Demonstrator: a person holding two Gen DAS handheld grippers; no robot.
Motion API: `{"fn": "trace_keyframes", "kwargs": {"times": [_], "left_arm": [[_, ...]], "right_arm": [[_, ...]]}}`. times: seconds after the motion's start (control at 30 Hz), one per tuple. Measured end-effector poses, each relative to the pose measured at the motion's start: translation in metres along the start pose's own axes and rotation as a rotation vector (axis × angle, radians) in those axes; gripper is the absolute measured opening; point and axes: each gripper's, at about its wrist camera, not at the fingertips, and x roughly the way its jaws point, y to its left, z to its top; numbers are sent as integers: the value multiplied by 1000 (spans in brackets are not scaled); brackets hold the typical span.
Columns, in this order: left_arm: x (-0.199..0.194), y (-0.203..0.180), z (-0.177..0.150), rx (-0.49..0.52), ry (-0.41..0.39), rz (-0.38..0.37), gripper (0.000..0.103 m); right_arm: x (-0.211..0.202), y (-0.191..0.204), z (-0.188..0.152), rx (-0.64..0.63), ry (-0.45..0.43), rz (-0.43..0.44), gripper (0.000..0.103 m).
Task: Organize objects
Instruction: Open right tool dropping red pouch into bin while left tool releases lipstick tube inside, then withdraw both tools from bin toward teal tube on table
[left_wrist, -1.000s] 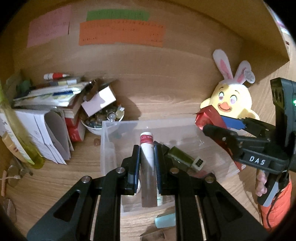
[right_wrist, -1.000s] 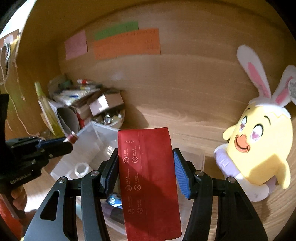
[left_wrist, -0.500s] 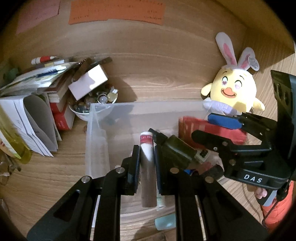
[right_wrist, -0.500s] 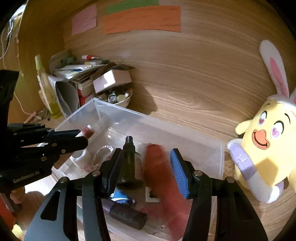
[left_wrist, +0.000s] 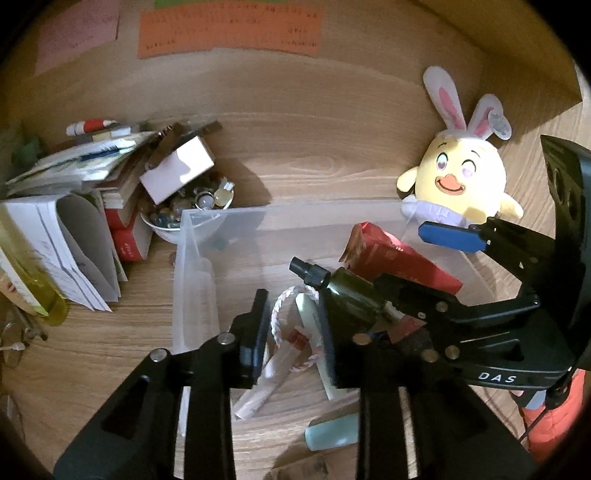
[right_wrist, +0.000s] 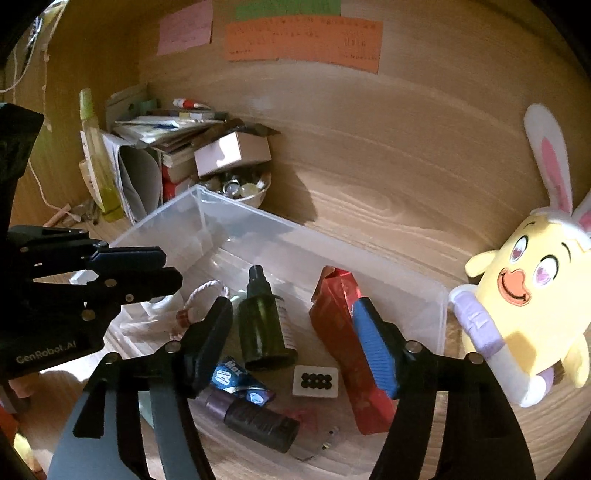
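A clear plastic bin stands on the wooden desk. Inside lie a red pouch, a dark green spray bottle, a white tube with a red band, a twisted cord loop, a dark cylinder, a blue packet and a white card with black dots. My left gripper is open and empty over the bin. My right gripper is open and empty over the bin, also seen in the left wrist view.
A yellow bunny-eared plush sits right of the bin. A bowl of small trinkets, a small box, stacked books and papers and a yellow-green bottle crowd the left. A pale teal tube lies before the bin.
Both grippers opened. The white tube dropped from the left gripper into the bin, and the red pouch left the right gripper and now lies in the bin.
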Motion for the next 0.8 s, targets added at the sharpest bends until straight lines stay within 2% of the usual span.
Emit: {"fn": "trace_keyframes", "kwargs": {"times": [0.07,0.37,0.57,0.8], "left_arm": [[-6,-2,1,0,-14,6,47],[-43,-8,2,22,-91,49,75],[-64,-3,-5,16,-115,61,88],[-75,6,-21,5,-97,83,89]], "right_arm": [[-5,0,1,2,-12,1,71],[-26,-6,4,27,-47,-12,77],[-52,-8,-1,44,-85,-12,82],[-78,-2,-16,37,-111,-6,83]]}}
